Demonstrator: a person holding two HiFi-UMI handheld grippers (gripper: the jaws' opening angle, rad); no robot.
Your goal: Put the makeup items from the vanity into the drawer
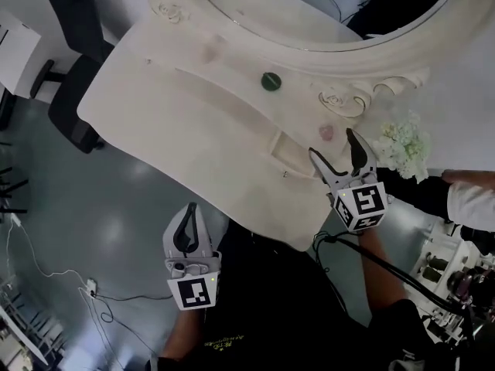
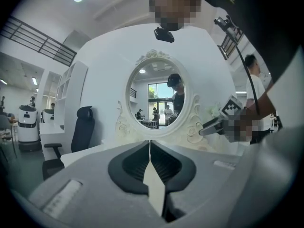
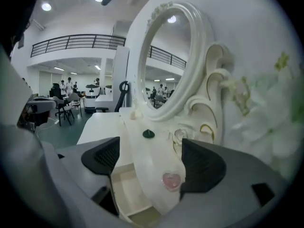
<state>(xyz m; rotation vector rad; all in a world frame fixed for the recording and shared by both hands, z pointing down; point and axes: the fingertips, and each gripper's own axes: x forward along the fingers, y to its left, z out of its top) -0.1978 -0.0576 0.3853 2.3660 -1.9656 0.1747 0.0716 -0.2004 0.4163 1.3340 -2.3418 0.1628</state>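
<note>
Your right claw (image 1: 332, 144), spread wide, hovers over the open drawer (image 3: 126, 194). The pink heart (image 3: 171, 180) lies on the bench (image 1: 155, 91) just behind that drawer. It looks small, light, hard and glossy, so pinch across its edges. Your left claw (image 2: 150, 151) is closed and empty.

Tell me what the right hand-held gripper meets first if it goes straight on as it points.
Most likely the pink heart-shaped item on the vanity top, lying just ahead between the right hand-held gripper's open jaws. Depth is unclear, so it could pass above it.
</note>
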